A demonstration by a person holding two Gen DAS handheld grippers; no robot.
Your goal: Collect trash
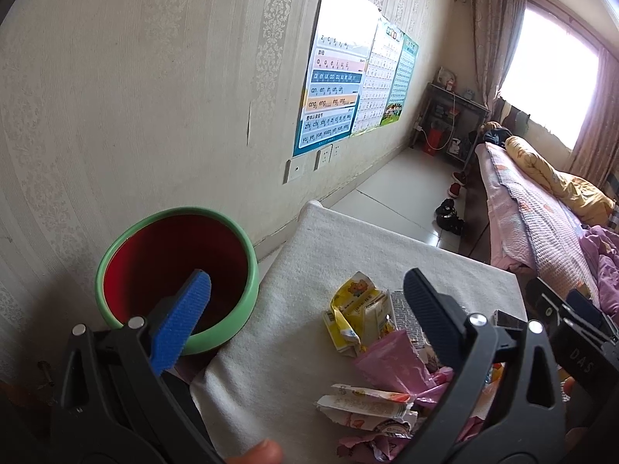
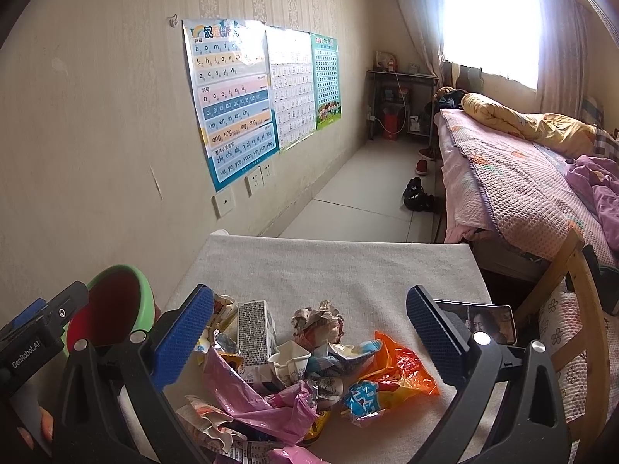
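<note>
Both claws gape wide above a heap of trash on a cloth-covered table (image 2: pixel 348 270).

The left gripper (image 1: pixel 309 317) holds nothing; the green bin (image 1: pixel 116 255) with a red inside sits behind its left finger, and a yellow wrapper (image 1: pixel 350 301) lies between its fingers. The right gripper (image 2: pixel 309 332), also empty, frames a crumpled paper ball (image 2: pixel 318 323), a grey carton (image 2: pixel 253 328) and an orange bag (image 2: pixel 402 367); a phone (image 2: pixel 487 323) lies behind its right finger.

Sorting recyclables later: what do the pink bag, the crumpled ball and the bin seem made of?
Pink bag: thin glossy plastic film, by its sheen and soft folds. Crumpled ball: printed paper, matte with sharp creases. Bin: probably smooth moulded plastic, green rim, red inside.
</note>
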